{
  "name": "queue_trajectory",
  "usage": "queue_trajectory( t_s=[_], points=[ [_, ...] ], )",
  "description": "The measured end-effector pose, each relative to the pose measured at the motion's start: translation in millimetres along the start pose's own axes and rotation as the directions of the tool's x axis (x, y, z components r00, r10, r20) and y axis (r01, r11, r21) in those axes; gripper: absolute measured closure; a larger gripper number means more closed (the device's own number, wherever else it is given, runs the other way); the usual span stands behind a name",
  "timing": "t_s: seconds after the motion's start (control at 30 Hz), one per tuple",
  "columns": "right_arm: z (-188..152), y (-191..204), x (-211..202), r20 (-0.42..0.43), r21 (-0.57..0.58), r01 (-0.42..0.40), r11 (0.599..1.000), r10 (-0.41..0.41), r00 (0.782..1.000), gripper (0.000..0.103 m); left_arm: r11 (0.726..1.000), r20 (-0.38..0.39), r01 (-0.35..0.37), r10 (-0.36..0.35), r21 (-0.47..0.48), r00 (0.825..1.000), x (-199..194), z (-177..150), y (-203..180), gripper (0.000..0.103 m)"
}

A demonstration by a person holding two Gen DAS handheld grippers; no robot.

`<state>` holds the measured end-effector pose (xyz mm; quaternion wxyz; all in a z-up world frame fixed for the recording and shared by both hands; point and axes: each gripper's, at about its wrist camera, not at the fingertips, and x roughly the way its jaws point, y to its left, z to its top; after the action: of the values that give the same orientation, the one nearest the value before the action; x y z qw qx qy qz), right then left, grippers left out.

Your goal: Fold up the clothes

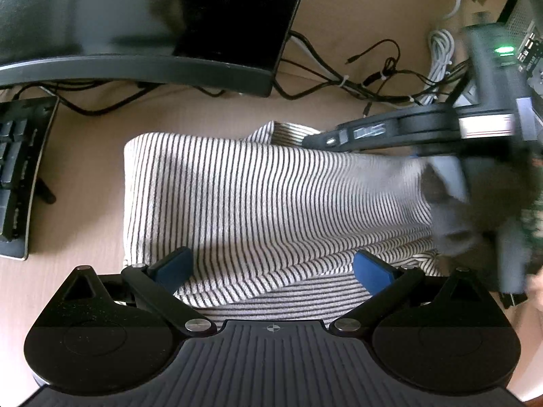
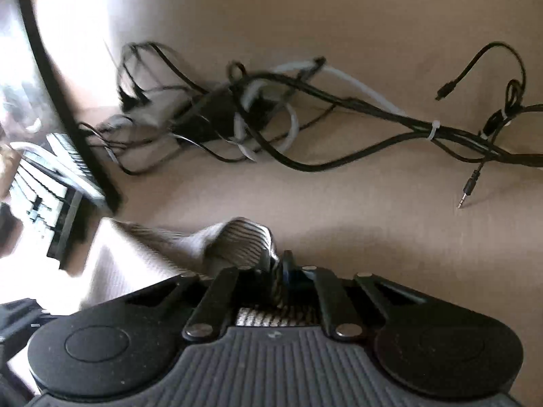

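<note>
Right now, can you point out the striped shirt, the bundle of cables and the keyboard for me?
striped shirt (image 1: 271,196): left wrist view, on the flat middle of the fabric.
bundle of cables (image 2: 431,129): right wrist view, at the white tie round the black leads.
keyboard (image 1: 17,176): left wrist view, on its dark keys.

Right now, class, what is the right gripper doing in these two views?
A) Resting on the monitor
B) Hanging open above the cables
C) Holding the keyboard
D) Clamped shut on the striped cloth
D: in the right wrist view the right gripper has its fingers closed together with the striped cloth bunched between them.
</note>
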<state>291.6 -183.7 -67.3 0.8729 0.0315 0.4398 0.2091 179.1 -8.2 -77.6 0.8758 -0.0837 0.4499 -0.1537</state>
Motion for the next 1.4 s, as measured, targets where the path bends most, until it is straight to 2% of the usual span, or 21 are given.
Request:
queue_trajectory(
  t_s=[0.1,0.2,0.23,0.3,0.4,0.57,0.63,0.7,0.77,0.93,1.03,1.1,1.17,1.27,1.37,1.4],
  points=[
    [-5.2,15.4,-35.2,0.04,0.028,-0.07,0.997,0.069,0.997,0.098,1.0,0.004,0.017,-0.017,-0.019,1.0,-6.9,1.8,6.8,0.0],
    [-26.5,37.2,-67.6,0.043,0.065,-0.139,0.988,0.136,0.99,0.098,0.996,0.073,0.035,-0.029,-0.085,0.997,-31.7,-0.6,23.8,0.0],
    [-37.8,43.7,-70.4,0.025,0.085,-0.147,0.985,0.146,0.989,0.098,0.993,0.112,0.013,0.001,-0.119,0.994,-42.4,-3.1,32.1,0.0],
    [-65.5,52.6,-70.2,-0.022,0.109,-0.142,0.984,0.145,0.989,0.098,0.985,0.161,-0.021,0.049,-0.17,0.986,-58.4,-3.9,45.3,0.0],
    [-91.1,55.5,-67.2,-0.027,0.195,-0.144,0.97,0.153,0.988,0.098,0.981,0.197,0.009,0.03,-0.194,0.98,-69.7,5.4,55.1,0.0],
    [-99.3,69.5,-71.7,-0.013,0.167,-0.103,0.981,0.107,0.994,0.098,0.991,0.196,0.019,0.007,-0.129,0.981,-58.2,20.1,34.3,0.0],
    [-102.0,72.3,-71.7,-0.007,0.162,-0.093,0.982,0.095,0.995,0.098,0.994,0.17,-0.021,0.038,-0.105,0.985,-48.0,20.6,29.3,0.003],
    [-104.9,70.9,-72.5,0.004,0.174,-0.088,0.981,0.089,0.996,0.099,0.995,0.137,-0.051,0.063,-0.088,0.989,-40.4,17.7,29.1,0.059],
    [-108.0,67.3,-79.4,0.022,0.176,-0.075,0.982,0.072,0.997,0.1,0.994,0.096,-0.071,0.079,-0.078,0.992,-35.4,11.6,33.3,0.06],
    [-107.6,63.2,-126.7,0.113,0.128,-0.009,0.992,-0.006,0.994,0.097,0.997,0.097,-0.071,0.071,-0.002,0.993,-47.0,-3.5,30.0,0.06],
    [-101.6,72.3,-158.6,0.24,0.05,0.085,0.995,-0.095,0.966,0.095,0.997,0.1,-0.073,0.071,0.014,0.992,-48.6,-8.8,28.7,0.059],
    [-94.7,69.6,-155.7,0.267,0.017,0.148,0.989,-0.147,0.952,0.09,0.997,0.101,-0.071,0.069,0.012,0.992,-52.2,-10.7,30.5,0.058],
    [-90.8,56.2,-139.8,0.237,0.028,0.199,0.98,-0.2,0.951,0.088,0.998,0.102,-0.069,0.067,0.009,0.992,-55.8,-12.7,32.4,0.055],
    [-102.4,33.5,-120.0,0.114,0.089,0.25,0.964,-0.259,0.959,0.089,0.997,0.127,-0.061,0.065,-0.039,0.99,-71.7,-9.0,38.5,0.045],
    [-126.1,17.3,-124.6,0.092,0.115,0.212,0.971,-0.222,0.971,0.089,0.993,0.164,-0.049,0.066,-0.107,0.984,-92.6,-2.0,46.1,0.051],
    [-129.6,17.5,-124.7,0.09,0.118,0.211,0.97,-0.222,0.971,0.089,0.996,0.157,-0.039,0.051,-0.081,0.986,-90.1,-1.4,39.8,0.052]
  ],
)
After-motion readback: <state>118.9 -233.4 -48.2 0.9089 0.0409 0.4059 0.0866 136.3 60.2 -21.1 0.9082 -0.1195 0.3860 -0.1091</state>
